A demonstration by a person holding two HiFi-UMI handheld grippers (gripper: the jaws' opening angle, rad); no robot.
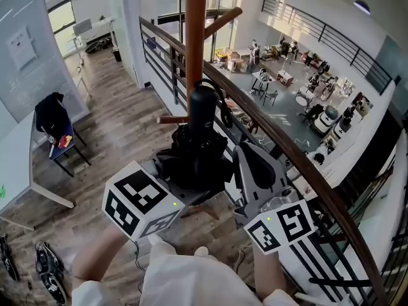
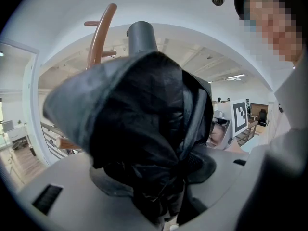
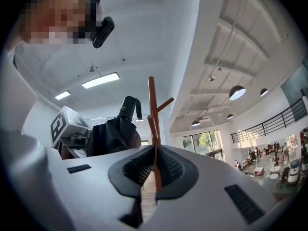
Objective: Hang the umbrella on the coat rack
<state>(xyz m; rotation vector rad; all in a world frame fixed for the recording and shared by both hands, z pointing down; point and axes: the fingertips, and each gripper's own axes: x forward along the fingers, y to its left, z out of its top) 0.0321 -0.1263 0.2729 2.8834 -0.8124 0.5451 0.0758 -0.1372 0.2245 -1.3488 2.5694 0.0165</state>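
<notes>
In the head view the folded black umbrella point(image 1: 194, 155) stands upright, its dark handle point(image 1: 203, 107) and wrist strap right in front of the brown coat rack pole point(image 1: 196, 37). My left gripper point(image 1: 185, 180) is shut on the umbrella's bunched canopy point(image 2: 144, 129), which fills the left gripper view and hides the jaws there. One rack peg point(image 1: 223, 19) slants up to the right above the handle, another point(image 1: 173, 119) juts left beside it. My right gripper point(image 1: 247, 153) hovers just right of the umbrella, shut and holding nothing. The right gripper view shows the rack point(image 3: 153, 114) straight ahead of that gripper point(image 3: 153, 170).
A dark railing point(image 1: 274, 132) runs diagonally just behind the rack, with a lower floor beyond it. A chair with a black jacket point(image 1: 54, 123) and a white table point(image 1: 16, 164) stand at the left on the wooden floor. Shoes point(image 1: 48, 269) lie at the bottom left.
</notes>
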